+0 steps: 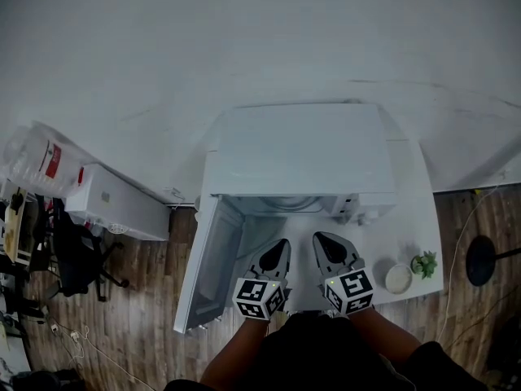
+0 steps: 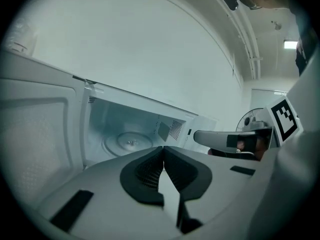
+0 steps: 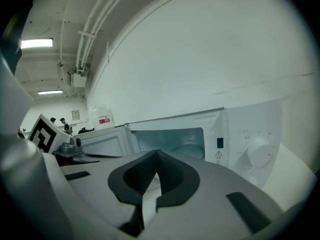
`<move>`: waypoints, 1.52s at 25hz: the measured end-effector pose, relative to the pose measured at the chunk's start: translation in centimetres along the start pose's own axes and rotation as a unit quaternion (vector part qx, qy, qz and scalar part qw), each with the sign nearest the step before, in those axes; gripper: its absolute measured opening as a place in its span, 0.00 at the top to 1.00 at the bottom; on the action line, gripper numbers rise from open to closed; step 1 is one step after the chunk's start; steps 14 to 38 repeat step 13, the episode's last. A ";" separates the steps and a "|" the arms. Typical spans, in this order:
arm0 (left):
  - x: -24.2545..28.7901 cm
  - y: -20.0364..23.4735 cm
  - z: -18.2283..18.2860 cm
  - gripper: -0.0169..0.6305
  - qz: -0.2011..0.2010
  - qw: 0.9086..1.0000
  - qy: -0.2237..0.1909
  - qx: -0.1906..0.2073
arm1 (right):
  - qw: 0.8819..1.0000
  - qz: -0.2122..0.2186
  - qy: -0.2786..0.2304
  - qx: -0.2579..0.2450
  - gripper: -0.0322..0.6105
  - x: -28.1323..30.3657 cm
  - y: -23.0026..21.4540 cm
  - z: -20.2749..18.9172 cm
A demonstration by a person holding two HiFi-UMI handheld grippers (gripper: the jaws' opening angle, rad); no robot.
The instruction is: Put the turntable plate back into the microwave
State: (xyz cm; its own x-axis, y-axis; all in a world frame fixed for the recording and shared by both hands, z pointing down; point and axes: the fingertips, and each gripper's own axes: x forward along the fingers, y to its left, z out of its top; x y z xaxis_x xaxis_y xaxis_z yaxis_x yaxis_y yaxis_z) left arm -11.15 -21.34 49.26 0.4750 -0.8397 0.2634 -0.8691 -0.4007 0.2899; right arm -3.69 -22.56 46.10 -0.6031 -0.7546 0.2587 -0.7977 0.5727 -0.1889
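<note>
The white microwave (image 1: 301, 149) stands on a white table (image 1: 425, 218) with its door (image 1: 207, 259) swung open to the left. The clear glass turntable plate (image 2: 129, 143) lies flat on the cavity floor, and the right gripper view shows the plate (image 3: 192, 151) through the opening. My left gripper (image 1: 282, 243) and right gripper (image 1: 319, 238) hover side by side just in front of the cavity mouth, pointing at it. In the left gripper view the left gripper (image 2: 163, 148) is shut with nothing between its jaws. The right gripper (image 3: 157, 152) is shut and empty too.
The microwave's dial (image 3: 260, 150) sits right of the cavity. A small white bowl (image 1: 398, 278) and a little green plant (image 1: 424, 263) stand on the table's right front corner. A white box (image 1: 118, 202) and a black chair (image 1: 77, 259) are on the floor at left.
</note>
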 end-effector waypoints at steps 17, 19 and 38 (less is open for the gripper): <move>-0.1 -0.7 0.4 0.94 0.000 1.000 0.007 0.030 | 1.000 -0.020 0.003 -0.024 0.92 -0.4 -0.3 0.2; -0.1 -0.7 0.4 0.94 0.000 1.000 0.007 0.030 | 1.000 -0.020 0.003 -0.024 0.92 -0.4 -0.3 0.2; -0.1 -0.7 0.4 0.94 0.000 1.000 0.007 0.030 | 1.000 -0.020 0.003 -0.024 0.92 -0.4 -0.3 0.2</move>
